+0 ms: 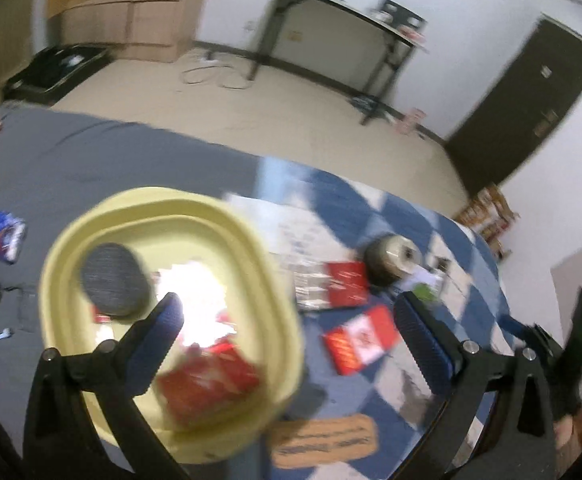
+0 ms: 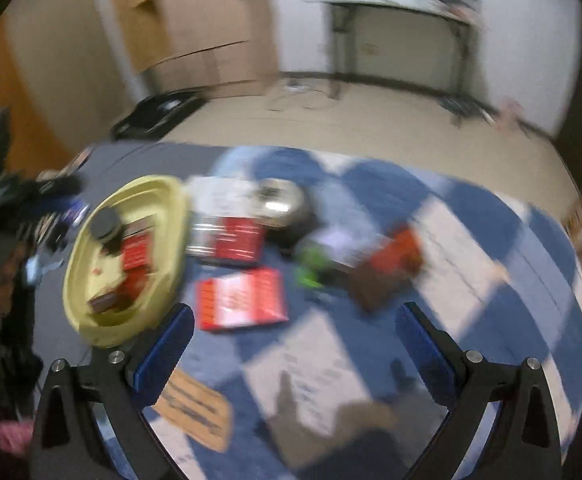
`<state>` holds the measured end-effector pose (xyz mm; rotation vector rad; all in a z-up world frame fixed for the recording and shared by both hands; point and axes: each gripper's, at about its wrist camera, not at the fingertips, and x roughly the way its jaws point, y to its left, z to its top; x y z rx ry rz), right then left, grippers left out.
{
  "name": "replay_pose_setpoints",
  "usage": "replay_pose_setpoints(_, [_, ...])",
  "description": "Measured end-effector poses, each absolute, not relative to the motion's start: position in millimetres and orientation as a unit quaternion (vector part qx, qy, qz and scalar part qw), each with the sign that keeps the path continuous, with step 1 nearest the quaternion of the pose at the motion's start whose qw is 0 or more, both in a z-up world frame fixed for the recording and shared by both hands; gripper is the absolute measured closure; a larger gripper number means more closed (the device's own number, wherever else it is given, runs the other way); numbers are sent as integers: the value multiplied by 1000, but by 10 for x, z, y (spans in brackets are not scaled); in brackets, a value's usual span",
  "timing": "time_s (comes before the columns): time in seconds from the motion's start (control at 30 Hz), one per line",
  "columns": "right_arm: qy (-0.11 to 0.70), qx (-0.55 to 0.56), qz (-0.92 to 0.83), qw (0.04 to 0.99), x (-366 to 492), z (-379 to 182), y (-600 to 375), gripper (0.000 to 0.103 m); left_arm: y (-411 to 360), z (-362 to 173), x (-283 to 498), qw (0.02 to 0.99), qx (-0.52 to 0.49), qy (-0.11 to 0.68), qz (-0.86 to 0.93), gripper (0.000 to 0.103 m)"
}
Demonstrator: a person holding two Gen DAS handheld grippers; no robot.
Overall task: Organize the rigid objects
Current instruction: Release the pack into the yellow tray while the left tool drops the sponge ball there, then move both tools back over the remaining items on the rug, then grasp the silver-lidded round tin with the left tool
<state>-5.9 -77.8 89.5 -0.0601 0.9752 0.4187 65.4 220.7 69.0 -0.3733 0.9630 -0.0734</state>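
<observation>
Left wrist view: the left gripper (image 1: 287,320) is hanging with jaws spread and empty above the yellow basin (image 1: 71,280). The red-and-white box (image 1: 361,338) is lying on the checkered cloth (image 1: 471,320) between the fingers, long axis slanting up to the right.

Right wrist view: the right gripper (image 2: 294,332), jaws likewise released, is facing the same red-and-white box (image 2: 243,300) just ahead, left of centre, long axis crosswise. The right gripper looks nearer.

The yellow tub (image 1: 67,280) looks like smooth matt plastic, the dark disc (image 1: 113,284) inside it rough and grainy. The checked cloth (image 1: 471,304) and grey sheet (image 1: 91,168) are soft fabric. Red packets (image 2: 243,300) look glossy. Finger pads (image 1: 423,340) are ribbed blue rubber on matt black plastic
</observation>
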Motion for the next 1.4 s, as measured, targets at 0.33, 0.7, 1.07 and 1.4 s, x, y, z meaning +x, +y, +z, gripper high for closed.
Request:
replay_pose_setpoints(0.33, [480,-3,170,861,179,563,-1415,0,1202,303,977,853,-87,508,-83,0])
replay_pose_setpoints(0.7, [435,-67,228,868,759,-233,-1305,0,821,192,1546,885,-14,452,-115,1])
replay_pose_setpoints(1.07, [421,-74,287,857,1003,-380,-1335,0,622,39,1657,880,24,450,-148,13])
replay_pose_setpoints(1.4, [423,-80,345,834,1142,-448,-1254,0,606,-18,1720,878,17,451,-158,15])
